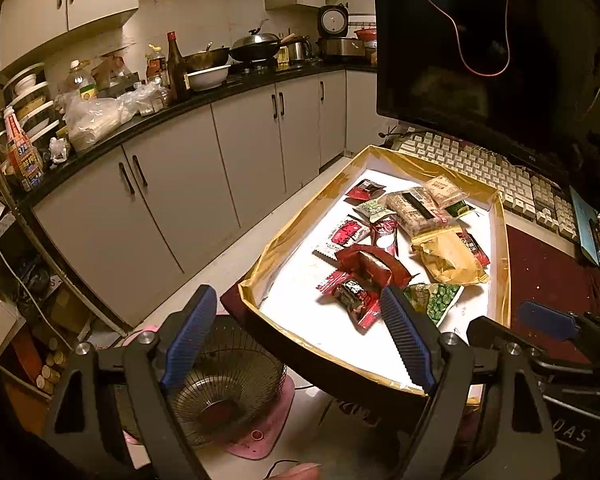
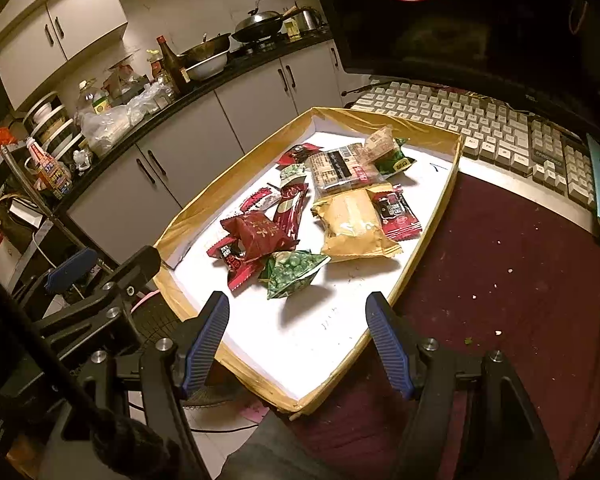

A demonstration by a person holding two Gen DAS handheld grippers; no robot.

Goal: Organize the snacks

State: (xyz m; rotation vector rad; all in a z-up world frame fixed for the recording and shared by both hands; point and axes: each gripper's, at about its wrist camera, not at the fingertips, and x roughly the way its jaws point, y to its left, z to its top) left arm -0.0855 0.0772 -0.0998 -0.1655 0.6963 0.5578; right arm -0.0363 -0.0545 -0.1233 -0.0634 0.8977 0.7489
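A bench [image 2: 500,248] draped in maroon cloth is carrying a gold-rimmed tray [image 2: 432,216] of snacks beside a keyboard [image 2: 480,124], crumbs dotting the cloth.

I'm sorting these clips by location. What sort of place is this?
Most likely a home kitchen that doubles as a desk corner: a wok on the stove, a rice cooker on the counter, and a keyboard beside the tray of snack packets.
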